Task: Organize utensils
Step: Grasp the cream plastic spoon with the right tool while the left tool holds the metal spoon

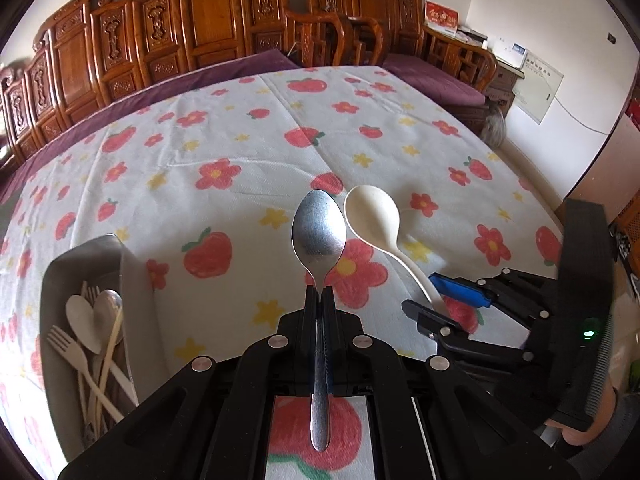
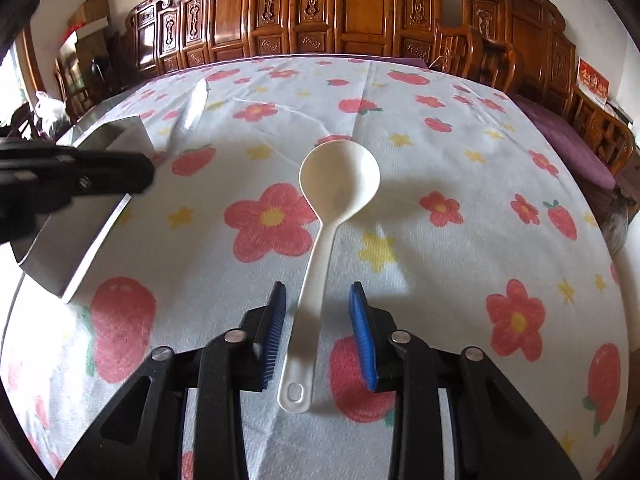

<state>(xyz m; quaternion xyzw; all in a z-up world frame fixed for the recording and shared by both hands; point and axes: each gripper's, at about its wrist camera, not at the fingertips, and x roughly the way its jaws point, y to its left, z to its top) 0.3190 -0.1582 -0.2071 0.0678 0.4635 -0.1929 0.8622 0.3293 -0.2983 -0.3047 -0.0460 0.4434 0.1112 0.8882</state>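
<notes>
We are holding the left gripper (image 1: 319,294) above the counter (image 1: 224,148), which is wearing a white cloth printed with red flowers, strawberries and yellow stars. Its jaws are pinching the neck of a metal spoon (image 1: 319,236), whose bowl is sticking out ahead of the fingertips while its handle is running back between the fingers toward the camera. The spoon is hanging clear of the cloth.

To the left, a metal tray (image 1: 136,276) is sitting on the counter, and it is already holding pale forks, a pale spoon and another metal spoon lying loosely together.

We are lowering nothing we can name with the right gripper (image 2: 318,300): its jaws are standing apart, and the blue pads (image 2: 362,332) are flanking the handle of a white plastic spoon (image 2: 340,184) without pressing on it. That spoon is lying flat on the cloth, bowl pointing away from us, handle end with its small hole lying nearest the camera.

In the left wrist view the white spoon is lying just right of the metal one. Carved wooden chairs (image 2: 352,12) are lining the far side.
</notes>
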